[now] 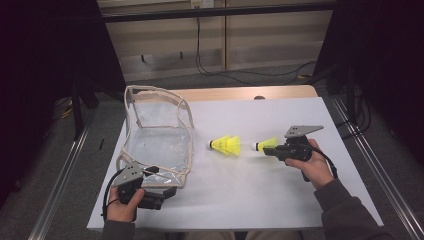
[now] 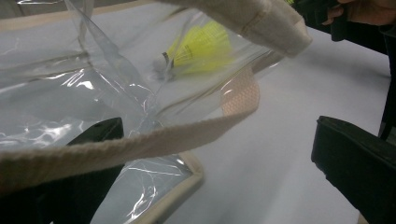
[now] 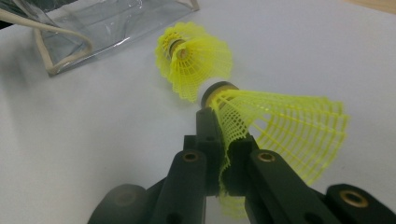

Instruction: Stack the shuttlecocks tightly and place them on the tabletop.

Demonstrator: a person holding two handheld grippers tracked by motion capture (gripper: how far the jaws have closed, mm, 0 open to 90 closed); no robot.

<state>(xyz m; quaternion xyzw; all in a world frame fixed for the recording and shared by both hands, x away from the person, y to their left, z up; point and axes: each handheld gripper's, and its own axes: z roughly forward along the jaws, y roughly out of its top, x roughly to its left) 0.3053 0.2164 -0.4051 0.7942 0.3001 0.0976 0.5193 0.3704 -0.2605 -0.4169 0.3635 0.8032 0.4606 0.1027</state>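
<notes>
On the white table [image 1: 280, 200], the right tool [image 1: 272, 149] is clamped on the mesh skirt of a yellow plastic shuttlecock [image 1: 265, 145], its jaws pressed together with the netting pinched between them in the right gripper view [image 3: 280, 126]. The held shuttlecock lies nearly level, its pale cork tip pointing left toward the middle of the table. Just left of that tip, apart from it, rests a stack of yellow plastic shuttlecocks [image 1: 226, 145] on the table surface, nose also pointing left; in the right gripper view the stack [image 3: 194, 58] sits just beyond the held one's cork.

Farther left stands a clear plastic bag with beige fabric trim and straps [image 1: 157, 135], its mouth open toward the right, occupying the left part of the table. The left tool [image 1: 162, 192] is at the bag's near right corner. In the left gripper view its jaws stand apart, with one of the bag's beige straps [image 2: 140, 144] crossing between them and the clear bag wall lying over the left jaw; whether either jaw presses on the strap I cannot tell. Through that clear plastic, the stacked shuttlecocks show as a yellow blur [image 2: 201, 46].
</notes>
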